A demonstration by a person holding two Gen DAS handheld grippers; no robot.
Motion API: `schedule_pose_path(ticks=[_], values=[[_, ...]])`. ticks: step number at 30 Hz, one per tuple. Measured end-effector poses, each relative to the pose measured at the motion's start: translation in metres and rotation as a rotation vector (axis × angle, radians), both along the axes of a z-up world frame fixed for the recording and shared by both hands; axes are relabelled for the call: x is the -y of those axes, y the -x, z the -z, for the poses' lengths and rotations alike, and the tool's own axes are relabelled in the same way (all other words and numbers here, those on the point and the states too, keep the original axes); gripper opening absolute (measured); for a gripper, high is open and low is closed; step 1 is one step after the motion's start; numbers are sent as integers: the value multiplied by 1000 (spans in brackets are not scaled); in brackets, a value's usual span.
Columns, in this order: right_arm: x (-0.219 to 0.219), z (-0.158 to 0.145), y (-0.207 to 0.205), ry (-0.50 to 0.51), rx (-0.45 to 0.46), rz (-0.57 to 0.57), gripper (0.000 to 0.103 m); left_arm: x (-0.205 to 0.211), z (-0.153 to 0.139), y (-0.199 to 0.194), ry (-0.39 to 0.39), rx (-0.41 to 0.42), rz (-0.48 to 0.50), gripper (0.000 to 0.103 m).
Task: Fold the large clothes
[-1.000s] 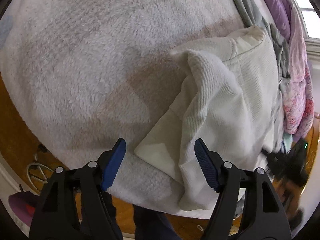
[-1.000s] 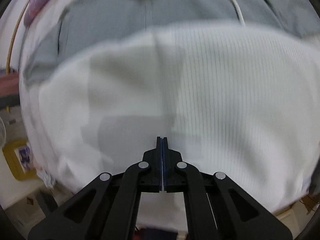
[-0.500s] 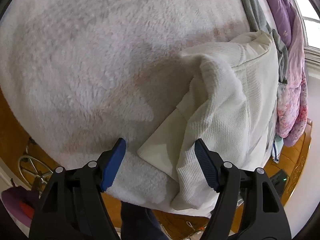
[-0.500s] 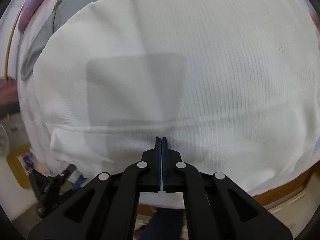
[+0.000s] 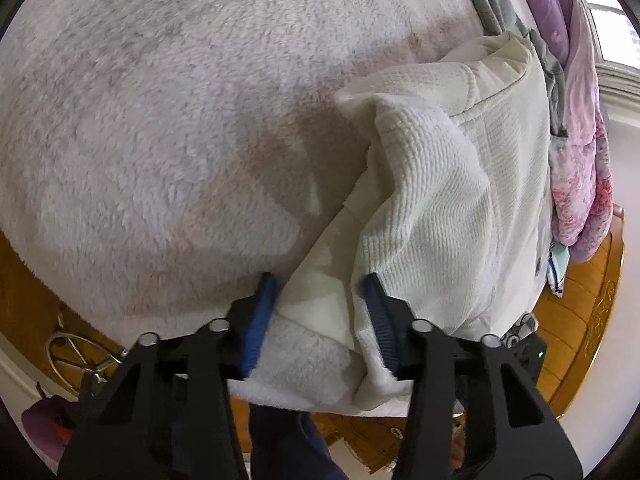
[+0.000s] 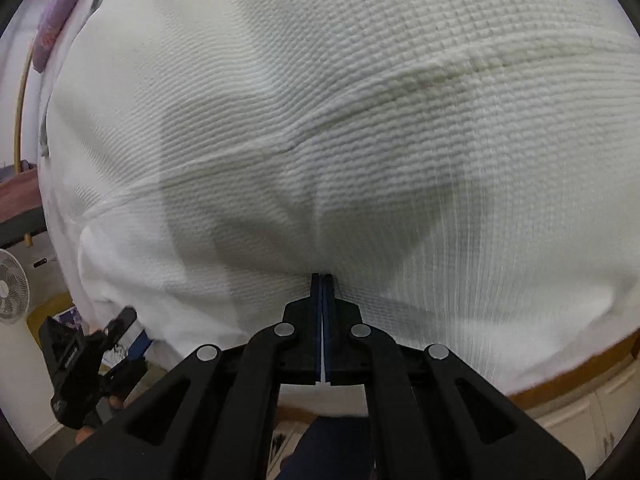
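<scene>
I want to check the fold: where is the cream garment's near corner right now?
In the left wrist view the cream garment lies right of centre on the fuzzy blanket, its near corner between the left tongs, which have just been closing.

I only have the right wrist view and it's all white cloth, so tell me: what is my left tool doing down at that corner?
Observer: The left tool has just been closing its jaws around the garment's near corner; the cloth between them still lies flat.
Operator: What's under the garment?
Observer: A fluffy pale blanket, which lies bare beside it.
Operator: Is that edge folded?
Observer: Yes, a knitted flap is turned over, with smooth lining showing below it.
</scene>
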State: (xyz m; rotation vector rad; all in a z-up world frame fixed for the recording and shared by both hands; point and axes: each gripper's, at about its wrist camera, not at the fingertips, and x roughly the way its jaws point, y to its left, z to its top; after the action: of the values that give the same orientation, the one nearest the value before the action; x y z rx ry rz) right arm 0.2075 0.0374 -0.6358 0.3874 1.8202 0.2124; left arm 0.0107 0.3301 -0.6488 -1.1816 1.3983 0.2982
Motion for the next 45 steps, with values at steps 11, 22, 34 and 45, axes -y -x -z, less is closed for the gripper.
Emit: schedule_pose_path(ticks=[11, 22, 34, 45], values=[[-106, -85, 49, -116, 443, -449, 34, -2, -53, -7, 57, 156, 14, 4], [-157, -66, 67, -103, 685, -793, 57, 5, -65, -13, 110, 194, 4, 4], [-96, -76, 24, -300, 489, -374, 8, -2, -117, -26, 166, 391, 97, 33], [43, -124, -4, -534, 429, 94, 8, 27, -120, -94, -263, 198, 185, 37]])
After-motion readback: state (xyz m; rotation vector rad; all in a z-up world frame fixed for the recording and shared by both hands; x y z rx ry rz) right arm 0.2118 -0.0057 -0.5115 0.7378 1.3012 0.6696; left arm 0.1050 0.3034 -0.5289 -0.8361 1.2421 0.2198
